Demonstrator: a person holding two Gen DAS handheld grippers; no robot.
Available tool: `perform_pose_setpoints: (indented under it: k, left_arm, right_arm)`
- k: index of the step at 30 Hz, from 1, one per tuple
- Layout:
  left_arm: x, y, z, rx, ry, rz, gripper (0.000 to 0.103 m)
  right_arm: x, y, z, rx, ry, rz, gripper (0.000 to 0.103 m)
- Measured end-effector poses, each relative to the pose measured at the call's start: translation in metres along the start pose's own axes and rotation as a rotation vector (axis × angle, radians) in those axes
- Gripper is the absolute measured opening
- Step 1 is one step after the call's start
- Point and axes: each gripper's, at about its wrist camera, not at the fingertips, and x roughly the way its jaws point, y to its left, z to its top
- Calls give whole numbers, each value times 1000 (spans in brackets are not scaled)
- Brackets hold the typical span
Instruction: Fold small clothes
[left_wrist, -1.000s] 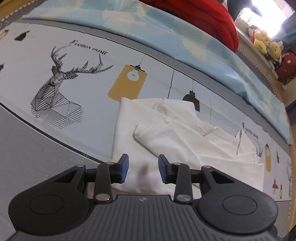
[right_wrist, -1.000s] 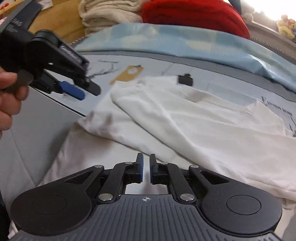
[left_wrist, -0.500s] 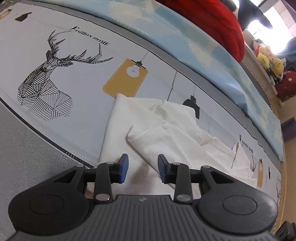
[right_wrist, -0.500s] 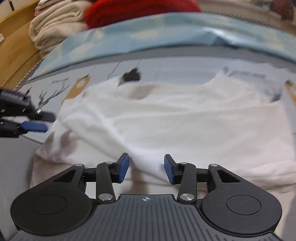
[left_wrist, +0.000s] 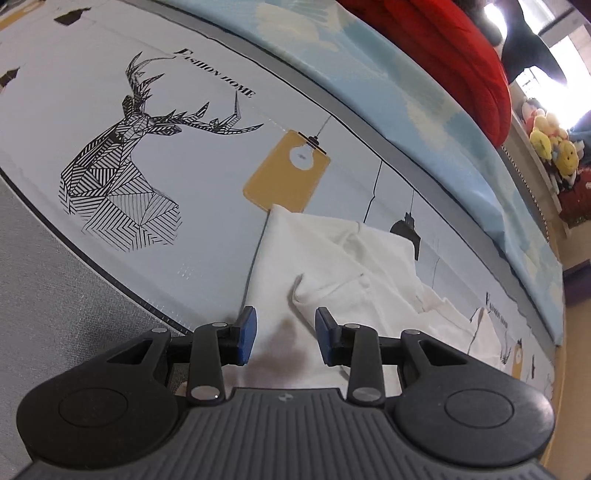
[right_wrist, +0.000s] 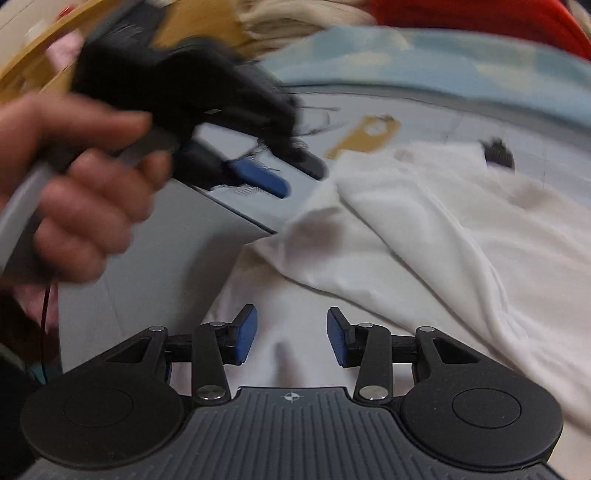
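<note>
Left gripper (left_wrist: 282, 334): blue pads spread apart, gripping nothing, low over the garment's near edge.
Right gripper (right_wrist: 291, 336): also parted, unloaded, above cloth.
Left hand (right_wrist: 74, 192): wraps its handle, blurred.
Rumpled white cotton shirt (left_wrist: 354, 269): soft folds, lying on the smooth deer-printed bedsheet (left_wrist: 122, 177).

The right gripper (right_wrist: 291, 338) has parted its jaws over the shirt (right_wrist: 443, 236).

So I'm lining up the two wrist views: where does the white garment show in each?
Left wrist: the white garment lies lower centre to right, beyond the open left hand-held gripper.
Right wrist: the garment fills the centre and right.
Shared landmark: the yellow lamp print, at the garment's far corner.
</note>
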Motion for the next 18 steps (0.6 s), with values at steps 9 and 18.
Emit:
perform_pose_setpoints:
  k: [9, 18]
  left_arm:
    - [-7, 1, -1, 4, 2, -15, 38]
    - [-9, 5, 3, -25, 19, -44, 39]
  right_arm:
    - [-10, -52, 9, 226, -139, -352, 50]
    - [-3, -36, 7, 145, -53, -114, 52]
